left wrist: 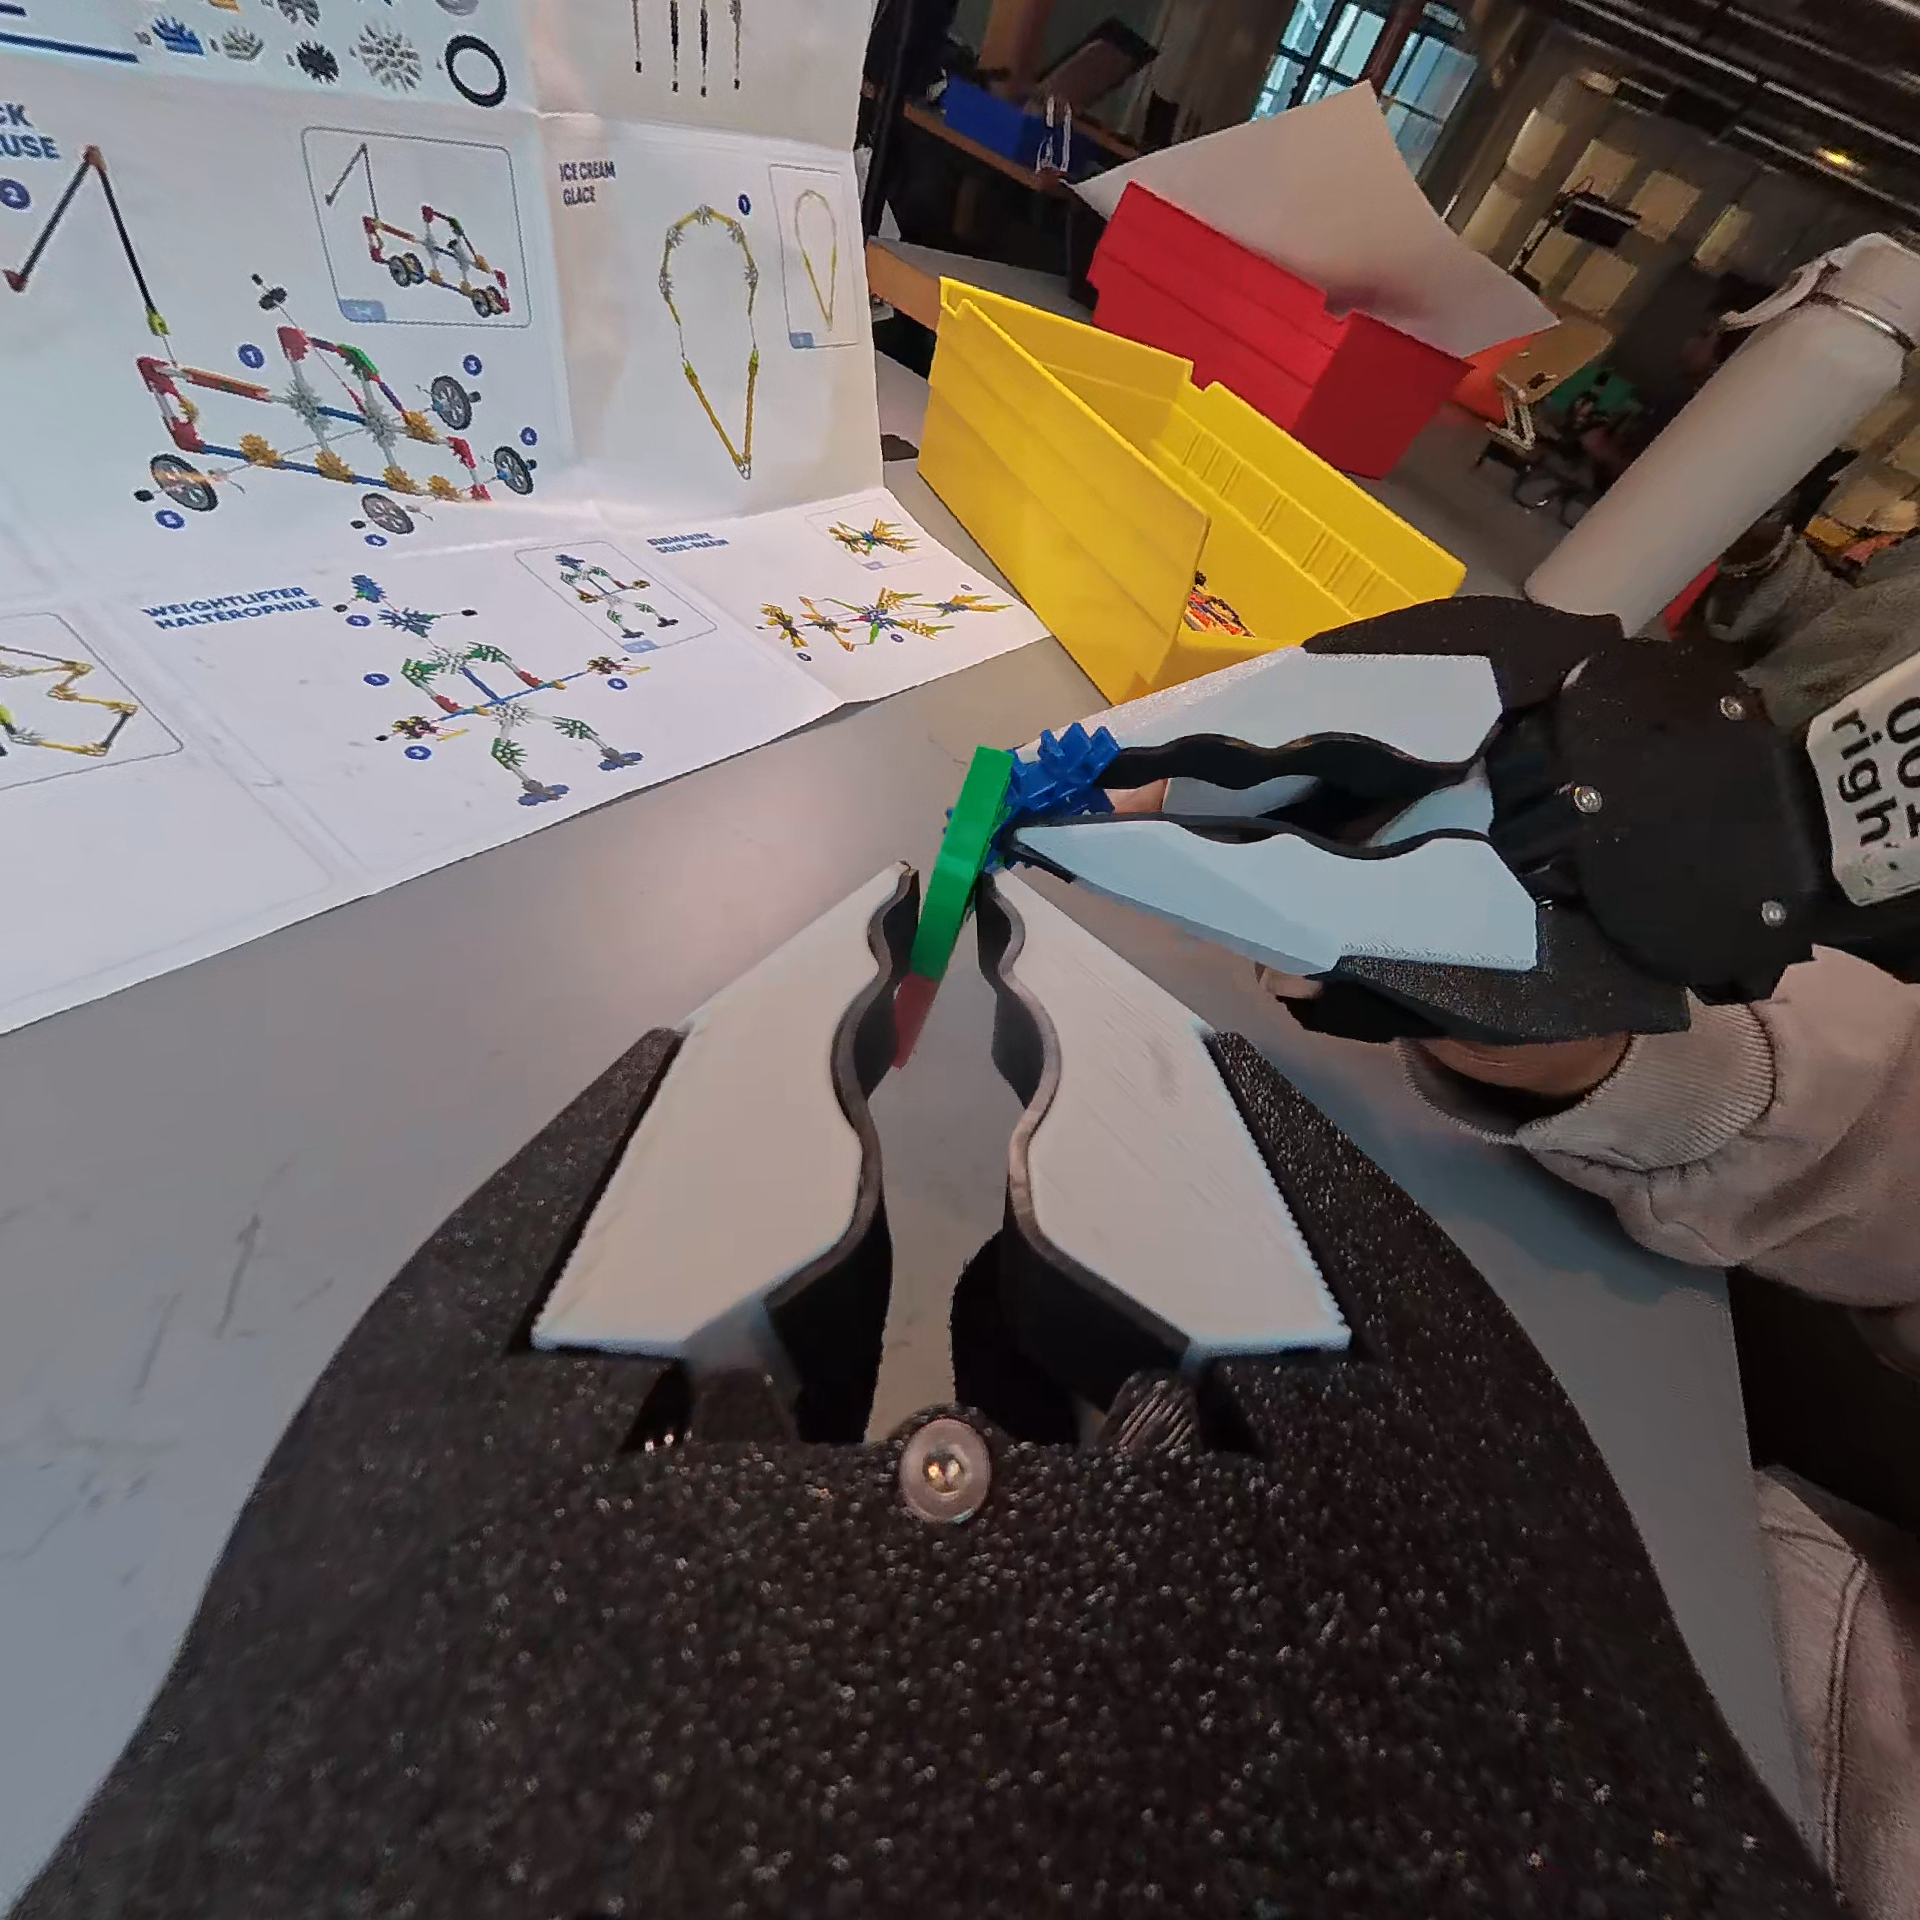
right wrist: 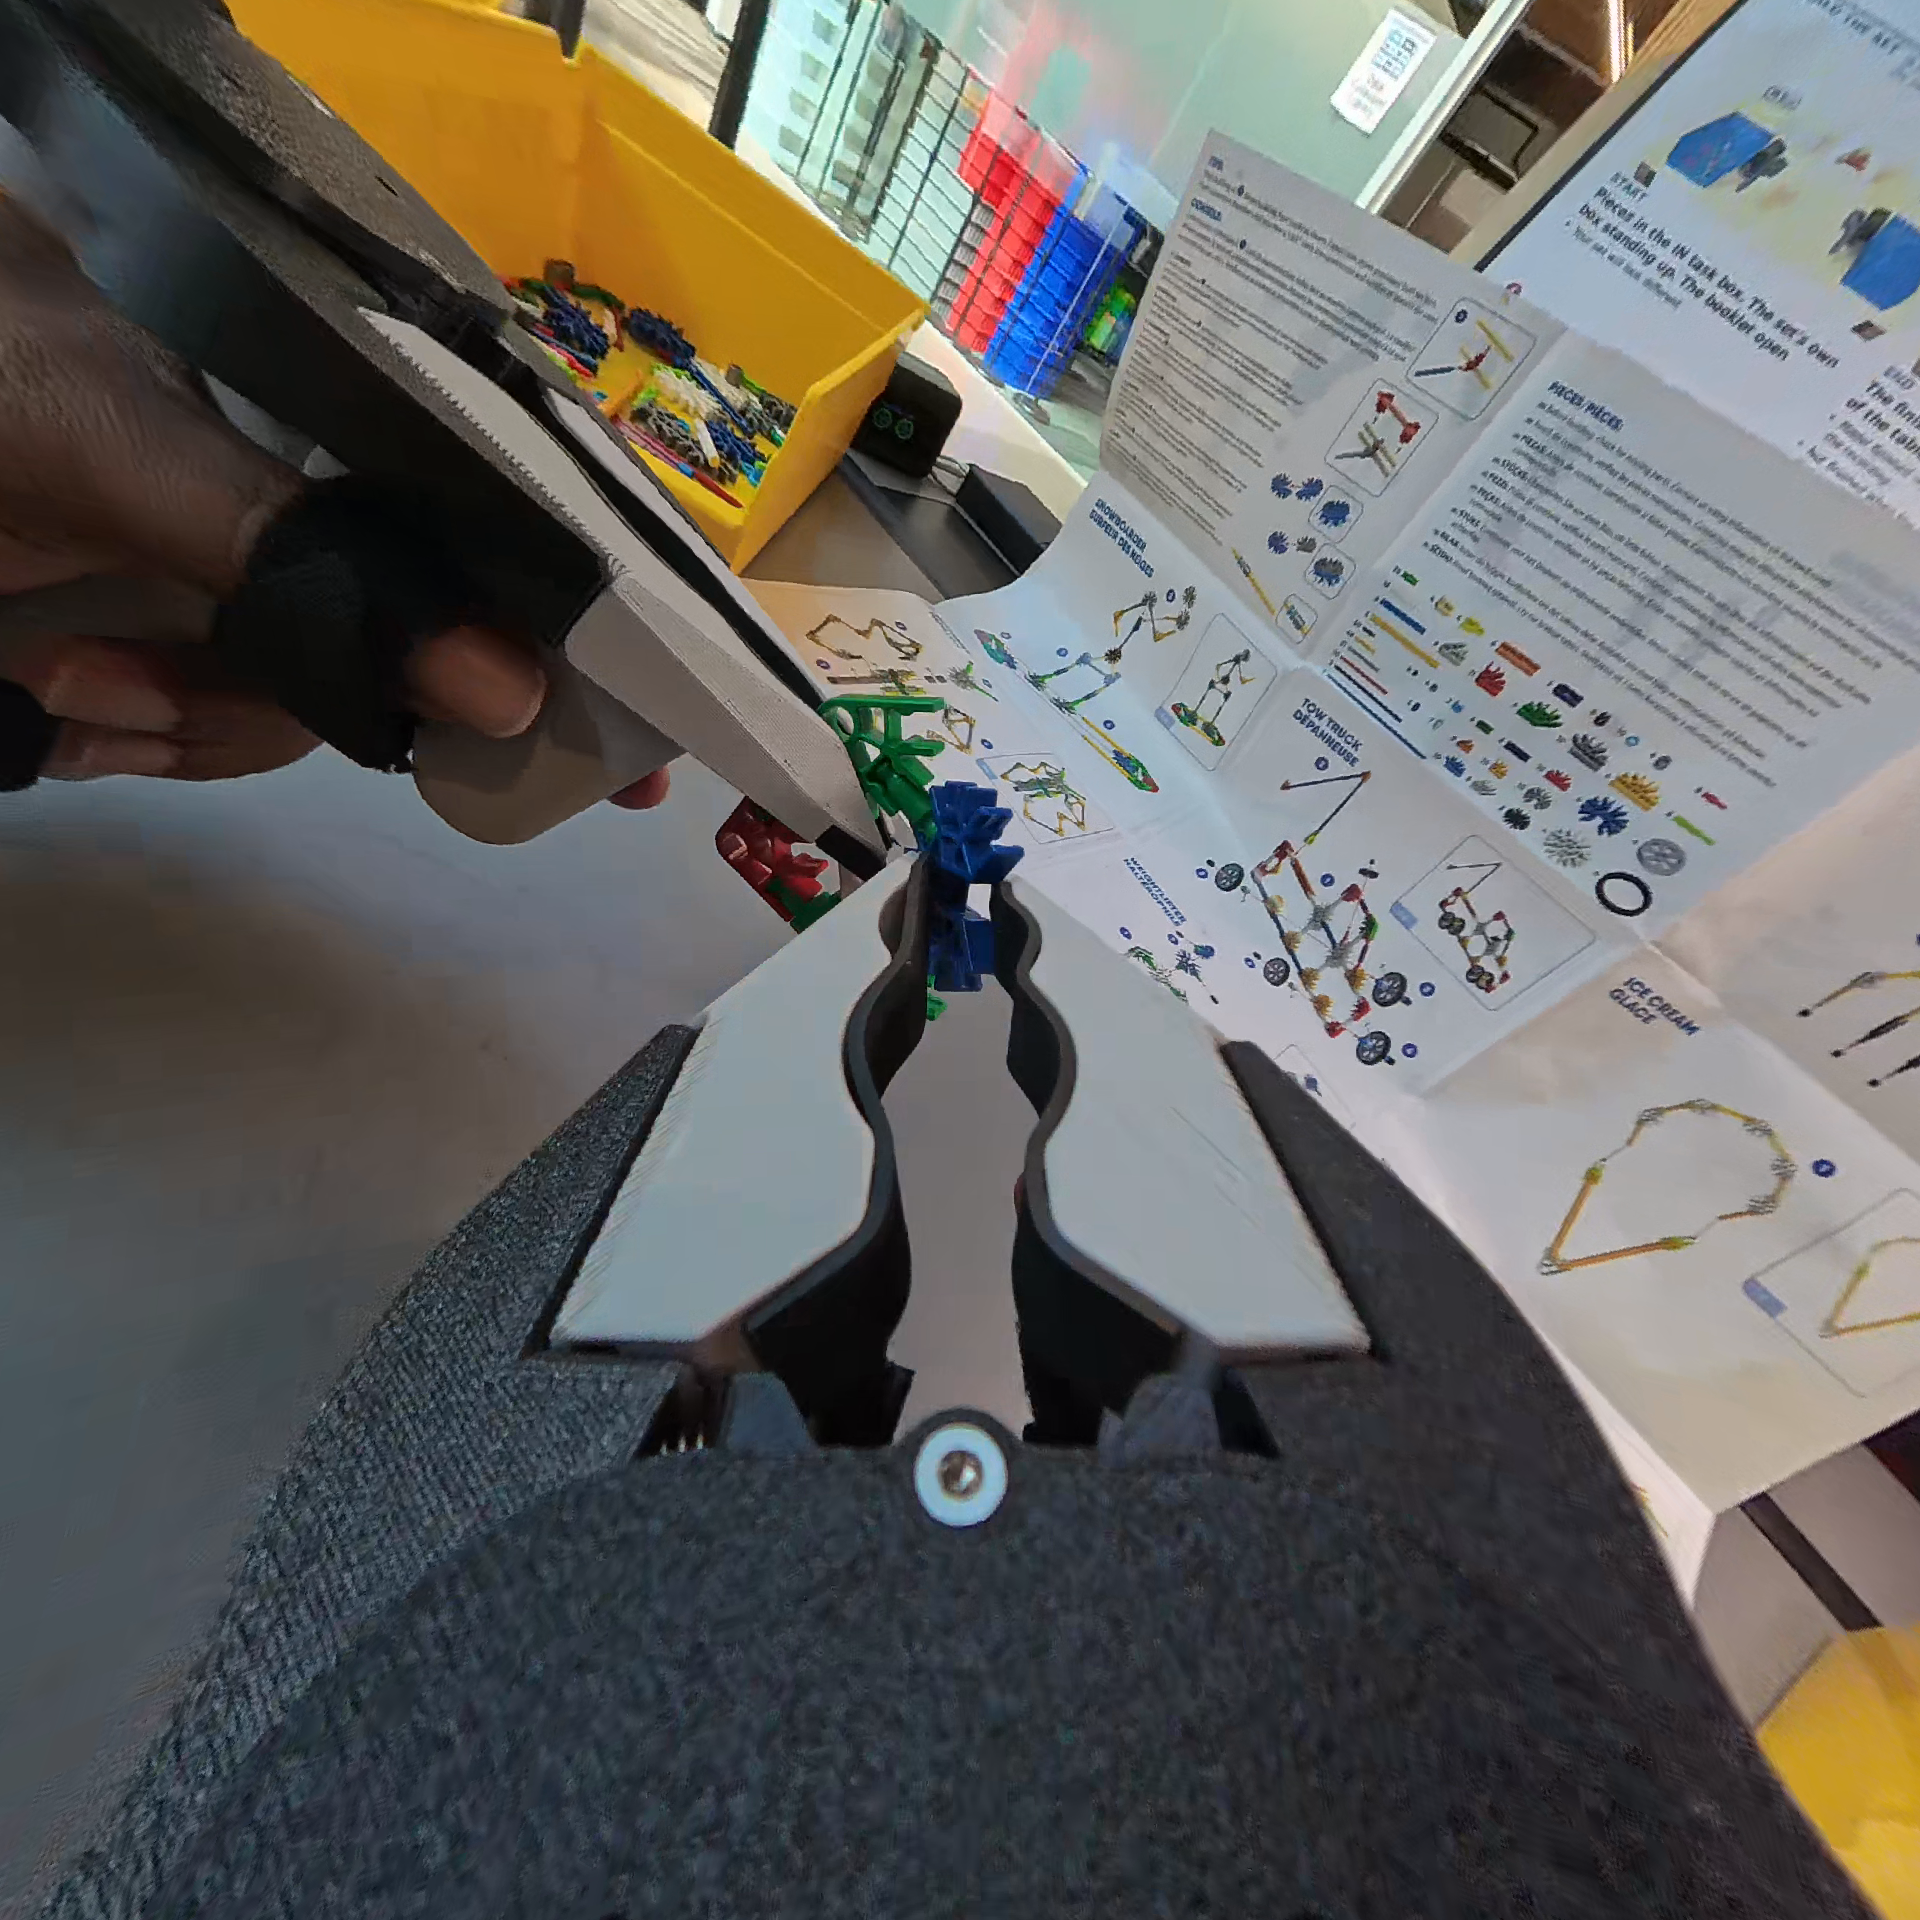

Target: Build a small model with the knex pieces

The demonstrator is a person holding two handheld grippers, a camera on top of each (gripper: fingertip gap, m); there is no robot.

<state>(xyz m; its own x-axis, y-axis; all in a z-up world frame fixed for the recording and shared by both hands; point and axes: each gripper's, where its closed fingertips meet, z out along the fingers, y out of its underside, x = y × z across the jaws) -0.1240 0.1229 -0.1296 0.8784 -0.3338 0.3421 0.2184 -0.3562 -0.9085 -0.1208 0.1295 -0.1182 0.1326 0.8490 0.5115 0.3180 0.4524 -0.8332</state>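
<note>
My left gripper (left wrist: 945, 894) is shut on a green connector (left wrist: 966, 842) that has a red piece (left wrist: 914, 1003) joined at its lower end. It holds them edge-on above the grey table (left wrist: 312, 1195). My right gripper (left wrist: 1023, 795) comes in from the right, shut on a blue toothed connector (left wrist: 1055, 774) that presses against the green one. In the right wrist view my right gripper (right wrist: 954, 883) clamps the blue connector (right wrist: 961, 831). The left gripper (right wrist: 868, 831) reaches in from the upper left with the green connector (right wrist: 883, 743) and the red piece (right wrist: 769, 857).
A folded instruction sheet (left wrist: 416, 520) lies on the table and stands up behind it; it also shows in the right wrist view (right wrist: 1351, 727). A yellow bin (right wrist: 665, 156) holds several loose building pieces. A red bin (left wrist: 1247, 301) sits behind the yellow bin (left wrist: 1060, 499). A white roll (left wrist: 1714, 436) stands far right. The tips of both grippers are at nearly the same place.
</note>
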